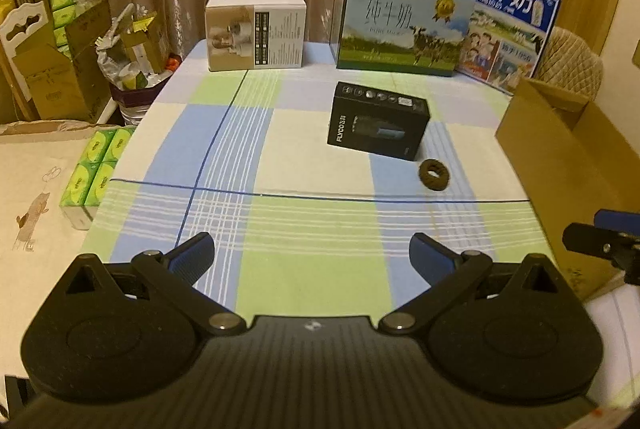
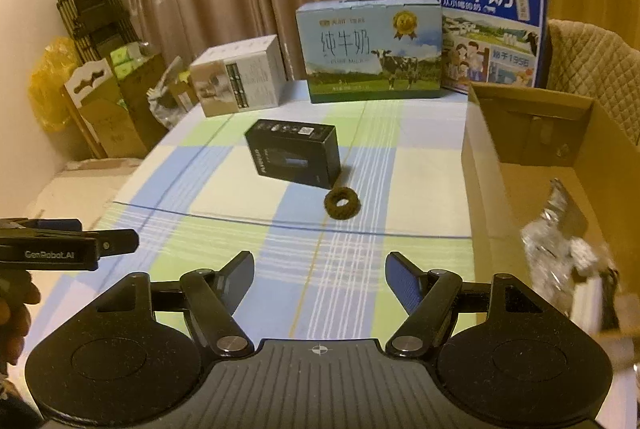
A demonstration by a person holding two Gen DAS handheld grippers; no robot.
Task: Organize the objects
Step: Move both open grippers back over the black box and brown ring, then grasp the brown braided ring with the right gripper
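cardboard box (image 2: 532, 165) at table's right edge: crinkly silver wrapper (image 2: 560, 241) inside | fuzzy brown ring (image 2: 342, 203) beside black box (image 2: 296, 153) | left gripper (image 1: 312, 257), right gripper (image 2: 320, 277): jaws apart, empty

The black box (image 1: 378, 121) on the tablecloth reads "FLYCO" in white up its left end. At the far edge, the green milk carton (image 2: 374, 49) bears "纯牛奶" over a fainter "PURE MILK", and the blue carton (image 2: 494, 29) at the far right corner repeats "纯牛奶" in big white characters — lower down it shows "1956". In the right wrist view the left gripper (image 2: 120, 243) carries "GenRobot.AI" on its side — the small print on the white box (image 1: 256, 31) is unreadable.
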